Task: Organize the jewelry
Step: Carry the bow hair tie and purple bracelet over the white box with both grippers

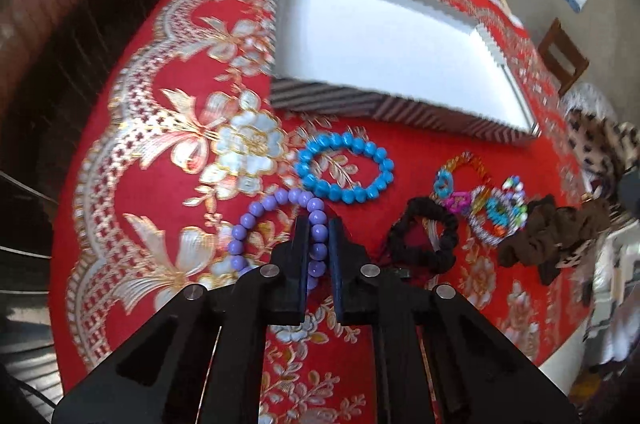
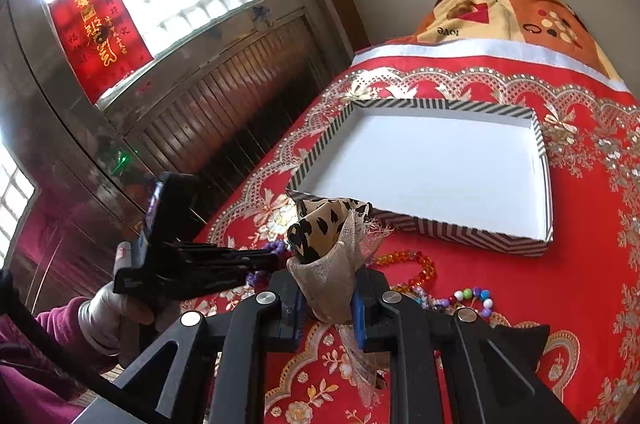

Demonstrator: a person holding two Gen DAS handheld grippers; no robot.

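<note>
My left gripper (image 1: 319, 224) is shut on a purple bead bracelet (image 1: 276, 228) lying on the red cloth. A blue bead bracelet (image 1: 344, 167) lies just beyond it. A black scrunchie (image 1: 424, 236), colourful bead bracelets (image 1: 480, 199) and a brown scrunchie (image 1: 548, 236) lie to the right. The striped white box (image 1: 384, 51) stands open beyond them and also shows in the right wrist view (image 2: 432, 167). My right gripper (image 2: 326, 288) is shut on a leopard-print hair tie with gauze (image 2: 332, 240), held above the cloth in front of the box.
The red embroidered tablecloth (image 1: 168, 127) drops off at the left toward dark wooden panelling (image 2: 224, 111). An orange bead bracelet (image 2: 412, 264) and a multicolour bead bracelet (image 2: 472, 298) lie near my right gripper. A patterned blanket (image 2: 500, 15) lies behind the table.
</note>
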